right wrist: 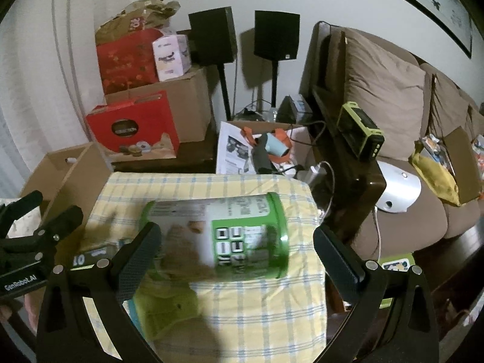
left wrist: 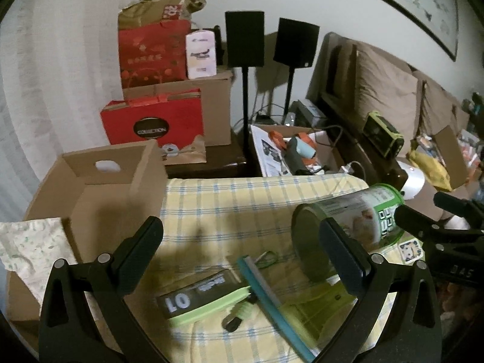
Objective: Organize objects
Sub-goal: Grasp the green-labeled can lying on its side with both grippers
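The green can [right wrist: 220, 236] lies on its side on the yellow checked cloth [right wrist: 257, 311], just ahead of the right gripper [right wrist: 239, 257] and between its two fingers. The fingers are spread wide and do not touch the can. In the left view the can's dark bottom [left wrist: 311, 242] sits right behind the right finger of the left gripper [left wrist: 242, 257]. That gripper is wide open too and holds nothing. Between its fingers, on the cloth, lie a black pouch with a green edge [left wrist: 205, 296] and a blue zip bag [left wrist: 272, 302]. To its left stands an open cardboard box [left wrist: 99, 187].
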